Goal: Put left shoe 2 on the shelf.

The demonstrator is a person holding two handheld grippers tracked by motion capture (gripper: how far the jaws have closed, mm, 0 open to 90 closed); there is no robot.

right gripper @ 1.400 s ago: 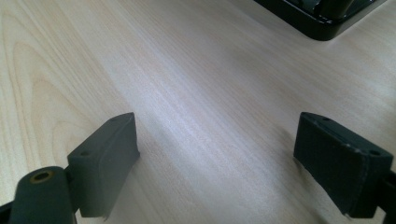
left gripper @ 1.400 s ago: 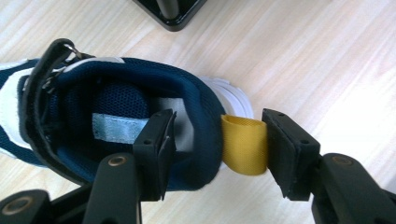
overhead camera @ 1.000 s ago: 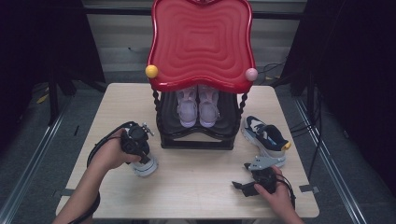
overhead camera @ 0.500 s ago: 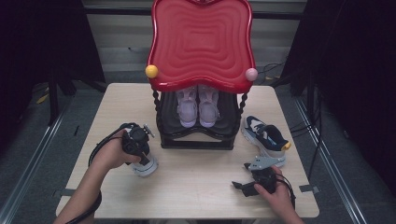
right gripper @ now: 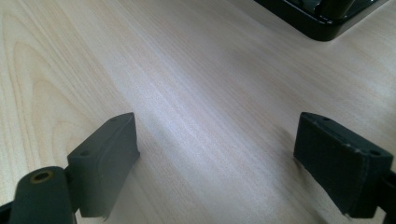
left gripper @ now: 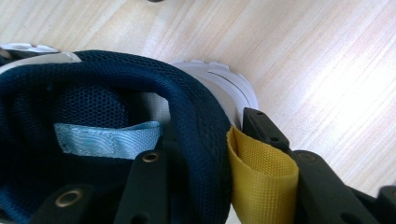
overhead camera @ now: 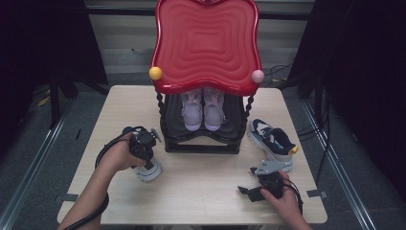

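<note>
Two risks stand out in the high view. The left gripper (overhead camera: 143,152) points down into the heel of the navy sneaker (overhead camera: 149,171), which sits on the table (overhead camera: 201,191) just left of the black shoe rack (overhead camera: 201,143). A grip so far back would probably let the toe droop and swing on a lift. The rack's red top (overhead camera: 206,43) overhangs the shelf where the pink pair (overhead camera: 203,108) stands, so a shoe carried in high could knock its rim or one of its corner balls. Open room lies along the table's front and left. The matching sneaker (overhead camera: 270,139) rests right of the rack, close to the right gripper (overhead camera: 246,191).

In the left gripper view, the left gripper (left gripper: 203,140) has one jaw inside the navy sneaker (left gripper: 93,74) and the other outside, against the yellow pull tab (left gripper: 261,168). The jaws have just been closing and now look pinched on the padded collar and tab. That padding is soft — it may compress and slip, or the tab alone may end up carrying the weight.

In the right gripper view, the right gripper (right gripper: 215,140) stands wide and holds nothing, low over the bare table (right gripper: 187,70). The rack's base (right gripper: 322,18) lies ahead at the upper right — a careless push forward could bump it.
</note>
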